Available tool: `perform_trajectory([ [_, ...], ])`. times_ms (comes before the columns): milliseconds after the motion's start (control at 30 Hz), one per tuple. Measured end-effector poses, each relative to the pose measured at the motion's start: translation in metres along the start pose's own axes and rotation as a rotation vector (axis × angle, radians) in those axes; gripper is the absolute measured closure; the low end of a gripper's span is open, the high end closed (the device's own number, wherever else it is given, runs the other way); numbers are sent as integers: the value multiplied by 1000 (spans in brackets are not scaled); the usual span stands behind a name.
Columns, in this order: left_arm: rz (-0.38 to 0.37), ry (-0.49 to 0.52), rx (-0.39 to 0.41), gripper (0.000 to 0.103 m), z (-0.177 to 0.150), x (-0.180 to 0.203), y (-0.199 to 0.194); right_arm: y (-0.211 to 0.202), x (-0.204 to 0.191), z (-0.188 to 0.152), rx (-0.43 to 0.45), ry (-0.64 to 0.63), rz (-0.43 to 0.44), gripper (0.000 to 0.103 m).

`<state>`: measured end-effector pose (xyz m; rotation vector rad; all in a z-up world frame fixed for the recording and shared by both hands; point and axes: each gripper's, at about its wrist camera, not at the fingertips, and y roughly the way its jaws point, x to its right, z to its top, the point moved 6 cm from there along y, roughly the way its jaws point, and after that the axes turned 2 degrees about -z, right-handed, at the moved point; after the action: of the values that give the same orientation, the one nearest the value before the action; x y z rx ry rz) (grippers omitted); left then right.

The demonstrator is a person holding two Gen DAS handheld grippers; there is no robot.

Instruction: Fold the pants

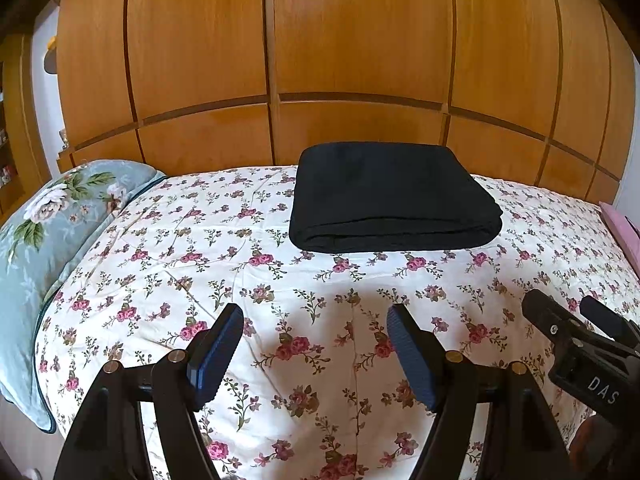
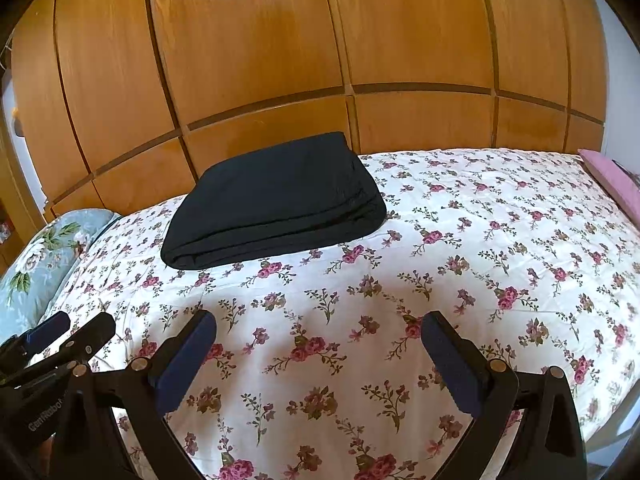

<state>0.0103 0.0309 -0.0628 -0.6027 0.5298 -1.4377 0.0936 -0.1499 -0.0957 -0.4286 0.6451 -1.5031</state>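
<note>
The black fabric pants, folded into a thick, roughly rectangular stack with several layers showing along the near edge, lie flat on the bed's cream cotton bedspread printed with pink roses and green sprigs, toward the far side of the bed and close to the wall of honey-coloured wooden wardrobe panels. In the right wrist view the same folded pants sit left of centre, well apart from both tools. The left claw hovers over the near part of the bedspread with its two black arms and ribbed blue pads spread wide apart, nothing between them. The right claw is likewise held above the flowered cover, its blue-padded fingers standing apart and gripping nothing. Each tool appears at the edge of the other's view: the right claw at the lower right of the left view, the left claw at the lower left of the right view. At the left end of the bed rests a pale blue-green pillow with large white flowers and green leaves, touching the bedspread's edge; at the right end a strip of pink cloth lies along the border.
</note>
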Motion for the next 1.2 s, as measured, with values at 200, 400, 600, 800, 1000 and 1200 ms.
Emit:
perform_trajectory([
  [200,-2,-1,-5,28,-1,-1,1,1,0,0,-3,-1,0,1],
  [400,-1,1,-9,28,-1,-1,3,1,-1,-1,-6,1,1,1],
  [600,1,1,-14,28,-3,-1,4,2,-1,-2,-12,4,2,1],
  [800,-1,0,-21,28,-4,-1,6,4,-1,-3,-16,5,3,1],
  [1000,-1,1,-30,28,-5,-1,9,6,-1,-4,-25,2,5,1],
  [1200,-4,3,-38,28,-6,-1,11,8,-1,-6,-33,3,6,1],
])
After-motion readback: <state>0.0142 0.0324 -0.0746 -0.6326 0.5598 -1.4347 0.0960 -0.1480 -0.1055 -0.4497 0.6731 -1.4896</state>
